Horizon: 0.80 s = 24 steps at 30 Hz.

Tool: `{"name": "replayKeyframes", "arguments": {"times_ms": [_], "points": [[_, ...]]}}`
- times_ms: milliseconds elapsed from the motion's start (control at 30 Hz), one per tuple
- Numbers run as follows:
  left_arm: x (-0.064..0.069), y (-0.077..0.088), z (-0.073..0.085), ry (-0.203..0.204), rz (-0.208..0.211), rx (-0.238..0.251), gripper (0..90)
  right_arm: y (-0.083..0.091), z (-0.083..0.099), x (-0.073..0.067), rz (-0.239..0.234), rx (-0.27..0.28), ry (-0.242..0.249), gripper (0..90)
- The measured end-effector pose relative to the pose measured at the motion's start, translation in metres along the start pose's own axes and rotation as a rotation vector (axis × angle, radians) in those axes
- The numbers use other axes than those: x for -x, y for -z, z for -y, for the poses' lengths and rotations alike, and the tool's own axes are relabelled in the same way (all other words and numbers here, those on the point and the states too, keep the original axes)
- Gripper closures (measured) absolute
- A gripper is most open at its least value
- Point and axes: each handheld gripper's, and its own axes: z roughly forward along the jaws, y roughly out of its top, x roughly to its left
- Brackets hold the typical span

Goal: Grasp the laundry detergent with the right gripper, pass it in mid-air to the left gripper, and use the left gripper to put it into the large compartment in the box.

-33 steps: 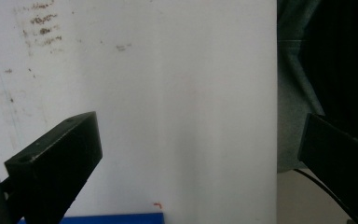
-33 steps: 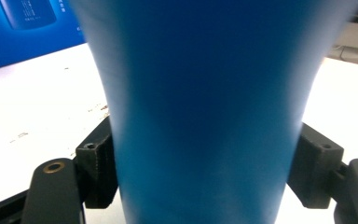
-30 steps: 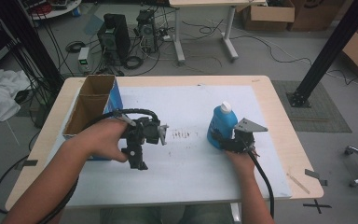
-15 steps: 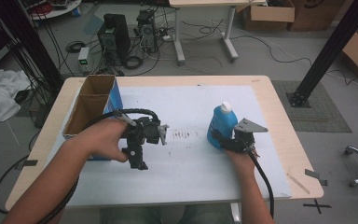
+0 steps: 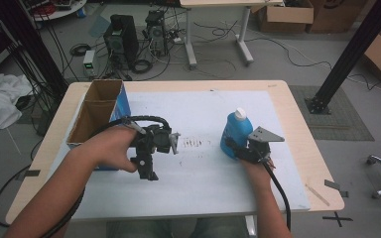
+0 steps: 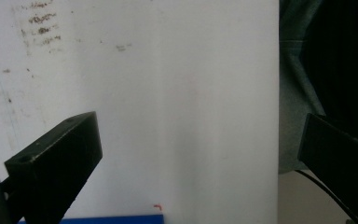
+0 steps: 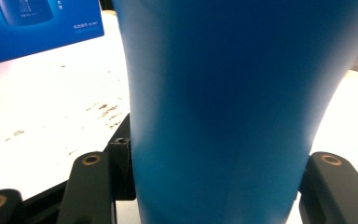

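Two grippers work over one wooden tabletop (image 5: pixel 297 129), most of which is covered by a white sheet (image 5: pixel 198 119); the sheet carries a patch of small brown marks (image 5: pixel 191 144) near its middle. At the left edge of the tabletop stands an open cardboard box (image 5: pixel 96 111) with a blue printed side; the same blue side appears at the upper left of the right gripper view (image 7: pixel 37 23).

On the right half of the sheet stands the blue bottle (image 5: pixel 235 134), upright, with a white cap (image 5: pixel 240 114) on top. In the right gripper view the bottle's blue body (image 7: pixel 223 112) sits directly between the two black jaws.

The right gripper (image 5: pixel 238 148) lies level at the base of the bottle, with its grey three-cornered plate (image 5: pixel 265 135) on top and its cable (image 5: pixel 278 193) trailing back along the forearm. Its jaws have just been closing and now press on both sides of the bottle, so the gripper is clamped on the bottle's lower body.

The left gripper (image 5: pixel 173 144) is held above the sheet left of centre, well apart from the bottle, with its jaws pointing toward the brown marks. In the left gripper view (image 6: pixel 196 154) the jaws stand wide apart with only bare white sheet between them; nothing is held
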Motion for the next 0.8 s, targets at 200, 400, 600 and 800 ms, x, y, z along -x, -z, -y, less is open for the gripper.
{"name": "replayKeyframes", "arguments": {"times_ms": [200, 400, 600, 800], "points": [[-0.001, 0.0, -0.001, -0.004, -0.001, 0.002, 0.1, 0.001, -0.004, -0.002, 0.003, -0.023, 0.019, 44.4], [0.0, 0.005, -0.004, -0.009, -0.008, 0.006, 0.1, 0.01, -0.013, 0.0, -0.032, -0.009, 0.03, 44.6], [-0.002, 0.009, -0.003, -0.006, -0.013, 0.003, 0.1, 0.025, -0.032, -0.001, -0.078, 0.005, 0.058, 44.4], [-0.002, 0.013, -0.004, -0.003, -0.02, -0.002, 0.1, 0.035, -0.049, -0.007, -0.166, 0.004, 0.071, 43.9]]}}
